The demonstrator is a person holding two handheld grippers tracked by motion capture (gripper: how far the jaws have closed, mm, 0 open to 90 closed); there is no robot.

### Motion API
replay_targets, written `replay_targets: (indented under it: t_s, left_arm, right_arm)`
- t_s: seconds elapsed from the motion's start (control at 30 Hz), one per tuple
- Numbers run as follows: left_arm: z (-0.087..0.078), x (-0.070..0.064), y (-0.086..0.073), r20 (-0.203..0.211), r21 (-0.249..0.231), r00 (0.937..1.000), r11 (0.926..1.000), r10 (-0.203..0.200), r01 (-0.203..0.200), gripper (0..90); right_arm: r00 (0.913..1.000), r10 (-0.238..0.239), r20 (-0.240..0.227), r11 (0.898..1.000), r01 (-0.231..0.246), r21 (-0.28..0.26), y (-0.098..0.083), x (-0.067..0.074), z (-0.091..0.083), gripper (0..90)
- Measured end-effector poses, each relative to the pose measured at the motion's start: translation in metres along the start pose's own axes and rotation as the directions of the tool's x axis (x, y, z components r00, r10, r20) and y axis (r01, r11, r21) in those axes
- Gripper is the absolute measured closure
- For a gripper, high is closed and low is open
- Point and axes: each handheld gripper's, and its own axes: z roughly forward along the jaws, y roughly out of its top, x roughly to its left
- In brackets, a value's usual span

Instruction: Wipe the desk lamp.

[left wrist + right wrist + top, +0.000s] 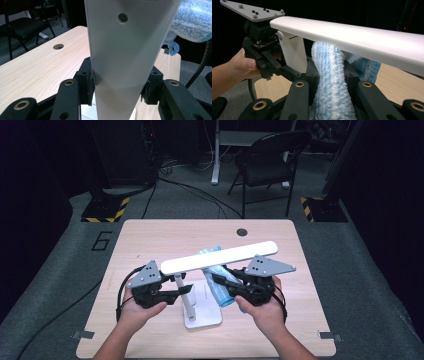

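We are cleaning a white desk lamp (200, 292) with a fluffy blue cloth (332, 82). The lamp is standing on the bench (150, 240), near our side of it, on a flat white base (207, 317).

Our left gripper (172, 294) is pinching the lamp's white arm piece (120, 62). In the left gripper view its fingers (90, 82) are pressing on both edges of that flat white piece, so the lamp is being held in place.

Our right gripper (220, 281) is pinching the cloth. In the right gripper view the fingers (310, 77) are squeezing the cloth tight from both sides.

The thing that matters most is where the lamp's long white bar (220, 257) is lying. It is running across us from left to right, with its right end a bit farther away and higher. The bar is sitting just above the cloth, and the top of the cloth is touching or almost touching its underside; we cannot tell which. The right hand (262, 312) is the nearer one for wiping, since it is holding the cloth right under the middle of the bar. We think the next rub needs to go along the bar's length, not across it.

The bar is looking smooth, white and rounded at its ends. The cloth is looking soft and fuzzy, light blue and white, and it is bunched up into a thick roll.
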Motion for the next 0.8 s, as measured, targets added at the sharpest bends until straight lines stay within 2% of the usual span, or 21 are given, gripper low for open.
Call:
replay_targets:
  t_s: [0.3,0.8]
  left_arm:
    - [-0.001,0.0,-0.002,-0.004,-0.009,1.0,1.0,-0.003,0.003,53.5]
    - [0.001,0.0,-0.001,-0.002,-0.013,1.0,0.9999,0.001,-0.001,53.6]
  right_arm:
    - [0.9996,-0.018,-0.02,1.0,0.018,0.006,0.003,0.009,0.012,72.4]
    - [1.0,0.002,0.007,1.0,-0.002,-0.004,-0.002,-0.01,-0.009,72.4]
